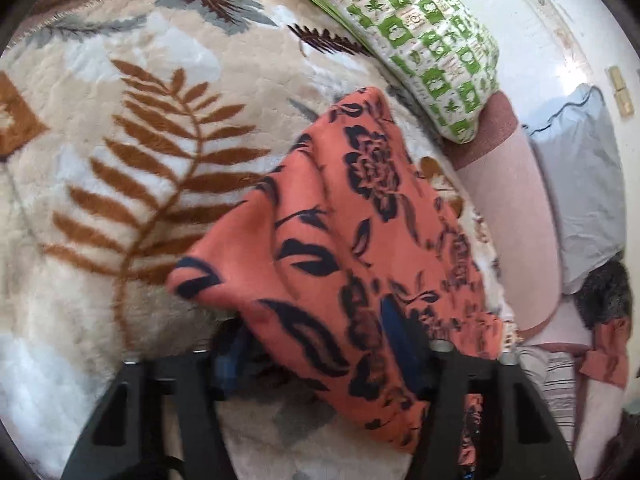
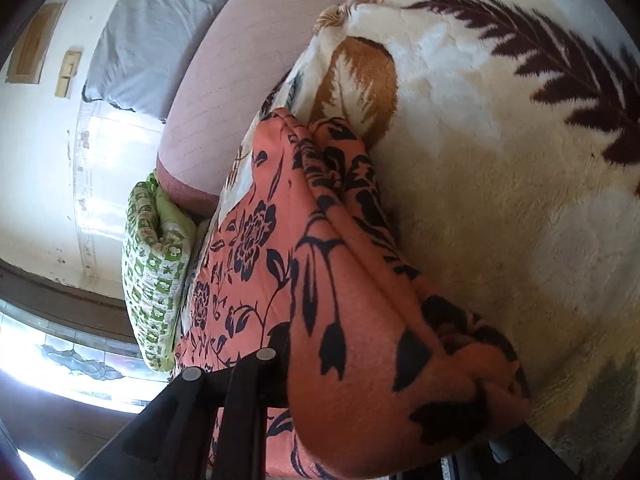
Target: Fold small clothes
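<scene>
An orange garment with a dark floral print (image 1: 360,232) is lifted above a plush leaf-patterned blanket (image 1: 120,152). In the left wrist view it drapes over and between the black fingers of my left gripper (image 1: 320,360), which is shut on it. In the right wrist view the same garment (image 2: 360,300) bunches in thick folds over my right gripper (image 2: 380,420), which is shut on it; the fingertips are hidden under cloth. The garment stretches away from the right gripper along the blanket's (image 2: 500,160) edge.
A green-and-white patterned pillow (image 1: 420,32) lies at the bed's far side, also in the right wrist view (image 2: 156,272). A pink mattress edge (image 1: 508,216), a grey pillow (image 1: 580,184) and a white wall (image 2: 36,184) lie beyond. More orange cloth (image 1: 608,352) sits at right.
</scene>
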Demonstrator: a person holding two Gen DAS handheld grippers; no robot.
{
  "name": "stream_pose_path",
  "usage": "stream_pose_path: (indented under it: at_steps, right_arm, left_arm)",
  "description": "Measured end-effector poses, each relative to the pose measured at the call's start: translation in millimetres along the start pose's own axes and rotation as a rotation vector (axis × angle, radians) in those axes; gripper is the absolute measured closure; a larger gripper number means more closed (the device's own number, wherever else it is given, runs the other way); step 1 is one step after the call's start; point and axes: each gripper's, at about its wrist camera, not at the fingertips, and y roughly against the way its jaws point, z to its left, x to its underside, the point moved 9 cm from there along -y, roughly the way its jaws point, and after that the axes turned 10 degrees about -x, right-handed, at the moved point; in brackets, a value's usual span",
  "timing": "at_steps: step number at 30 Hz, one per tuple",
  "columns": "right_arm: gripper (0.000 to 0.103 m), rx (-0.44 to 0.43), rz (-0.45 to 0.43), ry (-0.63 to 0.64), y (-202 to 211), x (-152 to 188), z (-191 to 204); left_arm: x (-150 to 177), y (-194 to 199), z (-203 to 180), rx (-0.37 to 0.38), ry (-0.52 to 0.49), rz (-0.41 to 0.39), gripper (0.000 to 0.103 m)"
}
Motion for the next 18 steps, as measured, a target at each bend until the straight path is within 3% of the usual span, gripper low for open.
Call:
stream_pose_path:
  at_steps: [2, 5, 6, 8, 10, 12, 13, 18]
  right_arm:
    - [0.085, -0.003, 0.003, 0.007, 1, 0, -1]
    - [0.084, 0.004, 0.006, 0.031, 0, 2, -2]
    - [0.084, 0.003, 0.005, 0.032, -1, 3, -1]
    - [0.085, -0.002, 0.007, 0.031, 0, 2, -2]
    - [0.084, -0.008, 0.01, 0.034, 0, 3, -2]
    - [0.085, -0.011, 0.021, 0.035, 0, 2, -2]
    - [0.085, -0.011, 0.029, 0.04, 0, 2, -1]
    - [0.086, 0.004, 0.022, 0.138, 13, -2, 21]
  left_arm:
    - [6, 0, 8, 0.009, 0.03, 0.003, 0.061]
    - [8, -2, 11, 0.017, 0.041, 0.003, 0.061]
    - [7, -4, 10, 0.022, 0.053, 0.008, 0.058]
    - [4, -4, 4, 0.055, 0.101, 0.013, 0.037]
    - [0, -5, -3, 0.049, 0.106, 0.001, 0.036]
    - [-2, -8, -5, 0.001, 0.089, -0.009, 0.048]
    - [-3, -9, -4, -0.033, 0.085, -0.018, 0.067]
    - [-5, -4, -1, -0.02, 0.064, -0.007, 0.081]
